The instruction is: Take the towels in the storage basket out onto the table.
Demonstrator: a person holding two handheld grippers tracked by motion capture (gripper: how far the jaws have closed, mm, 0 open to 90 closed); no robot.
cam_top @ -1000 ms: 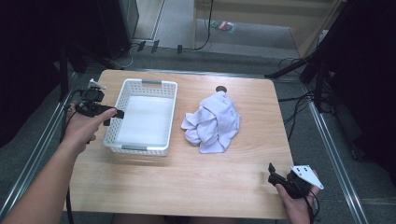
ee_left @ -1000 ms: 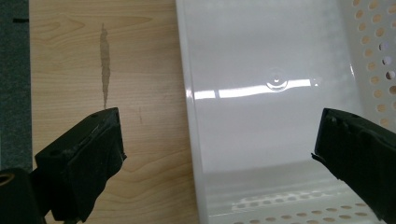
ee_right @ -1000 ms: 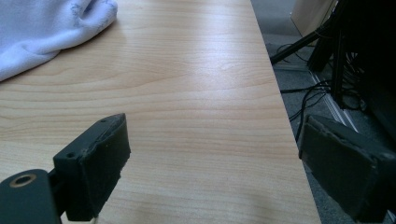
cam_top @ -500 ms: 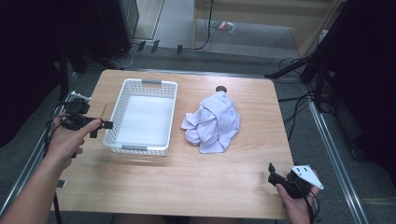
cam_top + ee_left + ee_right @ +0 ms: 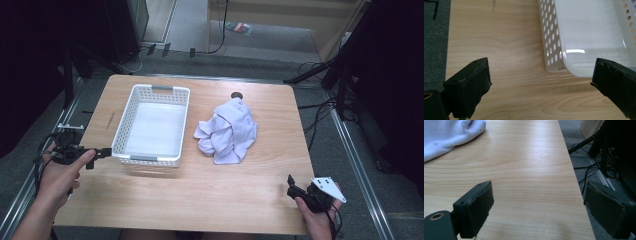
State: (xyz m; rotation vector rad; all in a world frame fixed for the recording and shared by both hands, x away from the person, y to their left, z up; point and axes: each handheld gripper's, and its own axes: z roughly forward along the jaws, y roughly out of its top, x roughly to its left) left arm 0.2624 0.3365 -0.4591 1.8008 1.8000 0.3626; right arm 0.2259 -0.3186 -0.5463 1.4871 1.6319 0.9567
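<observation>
High view: cloth (image 5: 227, 131) lies crumpled at table (image 5: 200, 195) centre-right, just beside basket (image 5: 152, 125) but apart from it. Long axis runs roughly front-to-back, far end tapering toward a small dark disc (image 5: 236, 95). L gripper (image 5: 92, 152) sits at basket's near-left corner, tips pointing at it. R gripper (image 5: 291, 184) rests near front-right table edge, well apart from cloth, which lies ahead and to its left. Basket stands between L gripper and cloth, so R has the clear path; likely the arm to reach.

Left gripper view: jaws wide, nothing between. Basket corner (image 5: 554, 50) is just ahead, right of centre; inside looks empty.

Right gripper view: jaws wide, nothing held. Cloth edge (image 5: 446, 135) shows far upper left; bare wood in between. Approx. move needed: forward and leftward.
</observation>
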